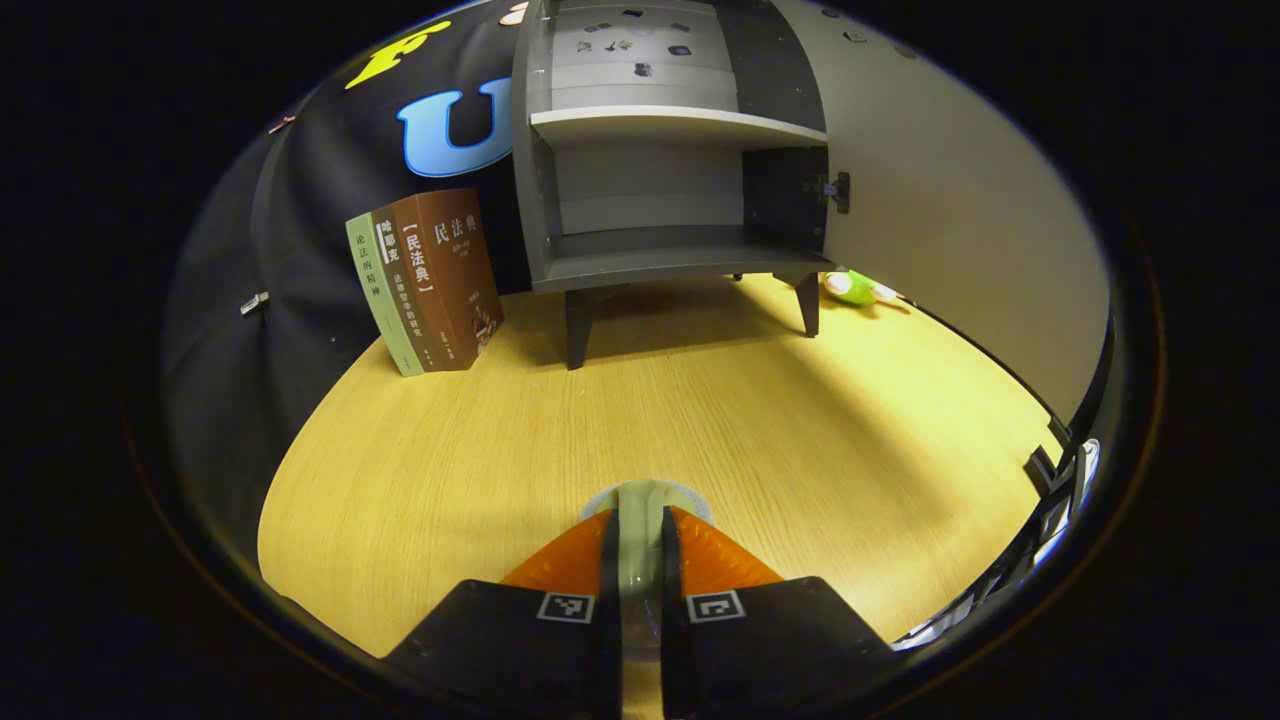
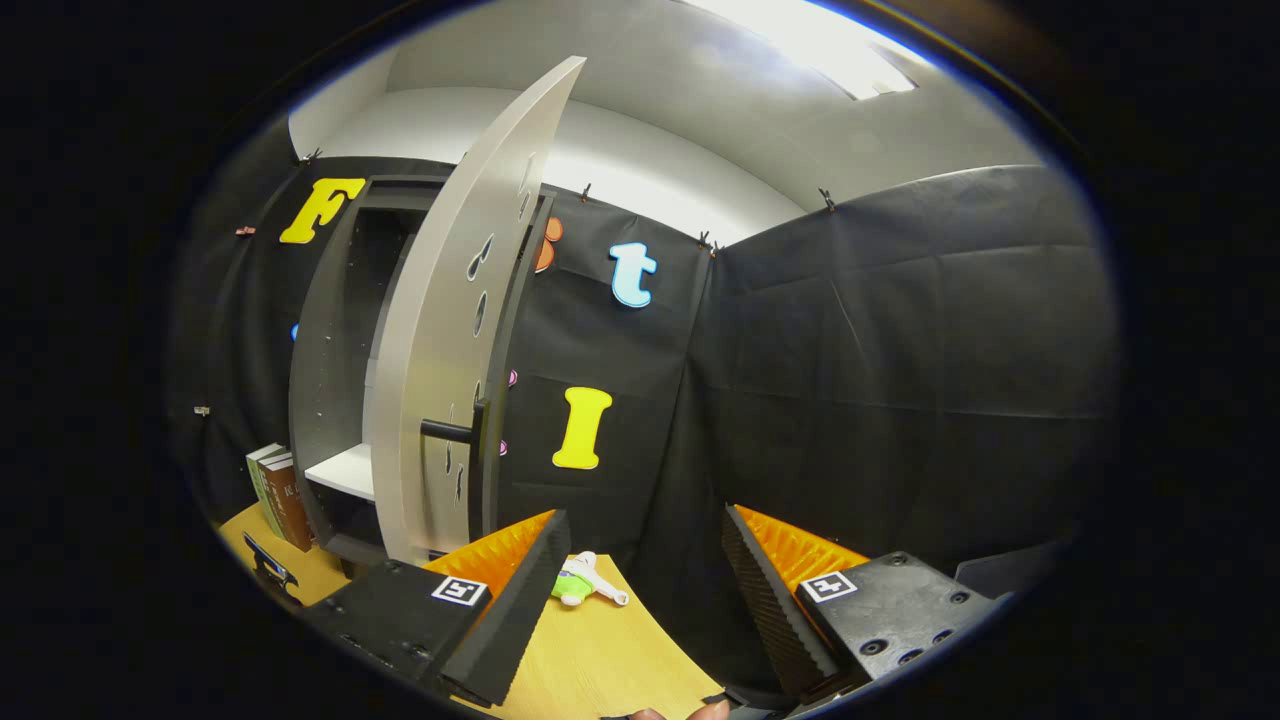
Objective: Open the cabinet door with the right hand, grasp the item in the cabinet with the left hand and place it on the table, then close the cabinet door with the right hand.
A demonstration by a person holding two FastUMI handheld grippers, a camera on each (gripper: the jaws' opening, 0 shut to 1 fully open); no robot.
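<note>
In the left gripper view my left gripper (image 1: pixel 640 518) is shut on a pale, round-rimmed item (image 1: pixel 646 491), low over the wooden table (image 1: pixel 800 440). The grey cabinet (image 1: pixel 650 250) stands at the back on short legs, and both shelves I can see are bare. Its pale door (image 1: pixel 950 220) is swung wide open to the right. In the right gripper view my right gripper (image 2: pixel 642 520) is open and holds nothing. It is right of the open door (image 2: pixel 450 330) and apart from the door's dark bar handle (image 2: pixel 448 431).
Three books (image 1: pixel 430 280) lean upright left of the cabinet, and they also appear as books (image 2: pixel 275 495) in the right gripper view. A green and white toy (image 1: pixel 860 288) lies on the table behind the cabinet's right leg, near the door. Black cloth walls enclose the table.
</note>
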